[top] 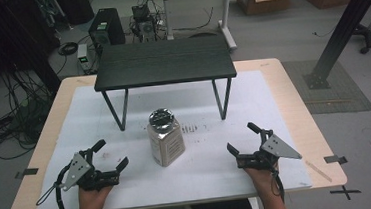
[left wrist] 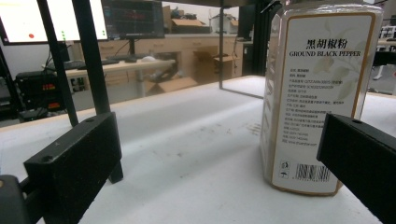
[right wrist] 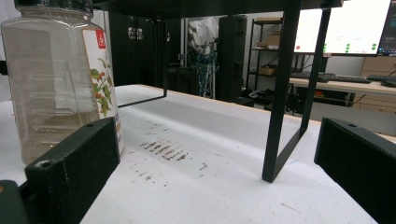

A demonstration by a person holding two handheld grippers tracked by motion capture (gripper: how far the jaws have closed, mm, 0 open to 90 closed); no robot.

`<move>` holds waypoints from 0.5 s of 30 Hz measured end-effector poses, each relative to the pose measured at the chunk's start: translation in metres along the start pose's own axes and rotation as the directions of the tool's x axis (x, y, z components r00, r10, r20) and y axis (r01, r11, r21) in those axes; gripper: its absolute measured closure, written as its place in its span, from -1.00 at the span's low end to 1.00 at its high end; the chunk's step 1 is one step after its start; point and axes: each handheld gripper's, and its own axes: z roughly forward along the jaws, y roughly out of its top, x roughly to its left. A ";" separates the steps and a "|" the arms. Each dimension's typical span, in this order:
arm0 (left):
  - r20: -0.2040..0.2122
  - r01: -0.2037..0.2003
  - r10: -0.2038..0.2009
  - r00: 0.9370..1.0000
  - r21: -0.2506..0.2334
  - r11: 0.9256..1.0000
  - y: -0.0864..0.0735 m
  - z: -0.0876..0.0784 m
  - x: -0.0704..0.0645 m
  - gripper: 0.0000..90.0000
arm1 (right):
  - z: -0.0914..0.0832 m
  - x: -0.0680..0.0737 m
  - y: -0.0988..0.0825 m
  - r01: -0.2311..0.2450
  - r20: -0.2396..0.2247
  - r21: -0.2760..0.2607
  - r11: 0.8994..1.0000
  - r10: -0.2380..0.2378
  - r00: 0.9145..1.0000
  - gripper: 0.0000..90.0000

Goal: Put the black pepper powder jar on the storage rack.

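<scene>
A: From the high view, how far along is the work?

B: It looks barely begun. The pepper jar (top: 166,138) stands upright on the white mat (top: 204,173) of the desk (top: 293,91), in front of the small black shelf (top: 164,62), and neither gripper touches it. Grasping and moving it both seem left to do.

A: And the hands?

B: The left gripper (top: 112,155) sits near the desk's front edge, to the jar's left and apart from it, its fingers spread wide and angled toward the jar. The right gripper (top: 242,139) mirrors it on the other side, fingers likewise apart and nothing between them. Both forearms come in low from the bottom edge.

A: What does the left gripper view add?

B: The jar (left wrist: 317,98) is close ahead and toward the right finger (left wrist: 359,158), its label reading ground black pepper. It is not between the fingers; the gap holds bare mat (left wrist: 196,154).

A: And the right gripper view?

B: The jar (right wrist: 60,79) stands beyond the left finger (right wrist: 74,168), clear-walled with a dark cap. The wide-open gap frames a shelf leg (right wrist: 280,93) and dark specks (right wrist: 163,150) on the mat. The gripper lies level, low over the desk.
</scene>
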 end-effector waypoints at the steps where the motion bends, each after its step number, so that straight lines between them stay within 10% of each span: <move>1: 0.001 0.001 -0.001 1.000 0.000 1.000 0.000 0.000 0.000 -1.00 | 0.000 0.000 0.000 0.000 0.000 0.000 1.000 0.000 1.000 -1.00; 15: 0.016 0.008 -0.008 1.000 -0.006 1.000 0.002 -0.001 -0.003 -0.98 | 0.000 0.000 0.000 -0.001 -0.001 -0.001 1.000 0.000 1.000 -1.00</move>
